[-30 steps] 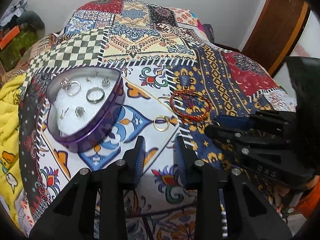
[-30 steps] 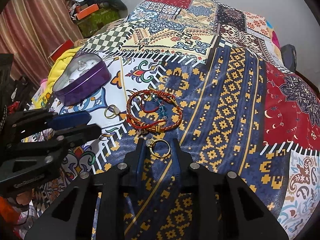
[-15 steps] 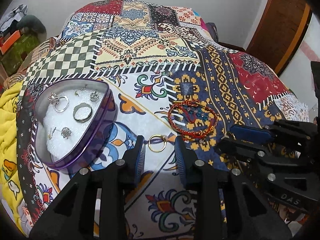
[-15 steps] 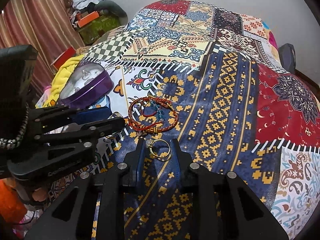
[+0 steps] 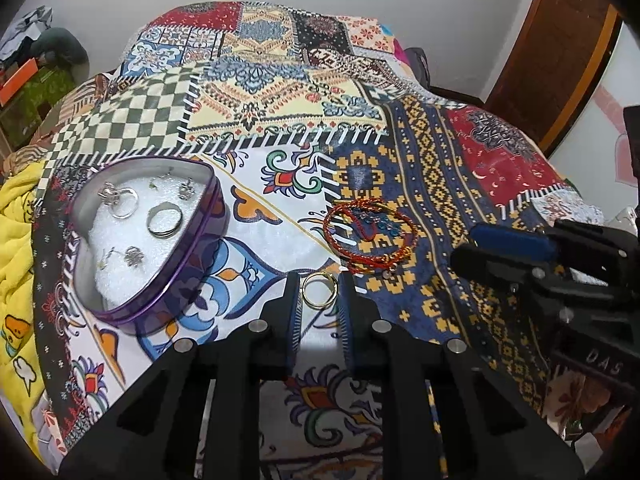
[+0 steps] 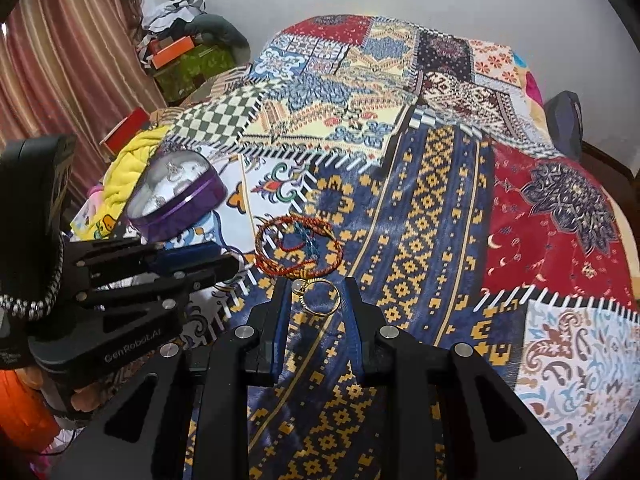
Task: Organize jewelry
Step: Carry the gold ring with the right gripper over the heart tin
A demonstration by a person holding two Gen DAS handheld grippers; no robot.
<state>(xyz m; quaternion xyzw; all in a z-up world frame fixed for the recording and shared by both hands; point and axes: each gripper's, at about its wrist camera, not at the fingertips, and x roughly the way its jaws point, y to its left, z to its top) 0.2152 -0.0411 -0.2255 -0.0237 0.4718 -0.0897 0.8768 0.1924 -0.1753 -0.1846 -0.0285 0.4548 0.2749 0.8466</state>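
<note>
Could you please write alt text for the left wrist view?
The left gripper has its open jaws either side of a gold ring on a patchwork cloth. A purple tin with silver jewelry sits left; red bracelets lie behind.

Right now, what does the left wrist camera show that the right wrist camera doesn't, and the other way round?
Only the left wrist view looks down into the heart-shaped tin, showing silver rings on white foam, and a plain gold ring between the left gripper fingers. Only the right wrist view shows a gold ring with a stone between the right gripper fingers, plus striped curtains. Both show the red bracelets and patchwork cloth.
</note>
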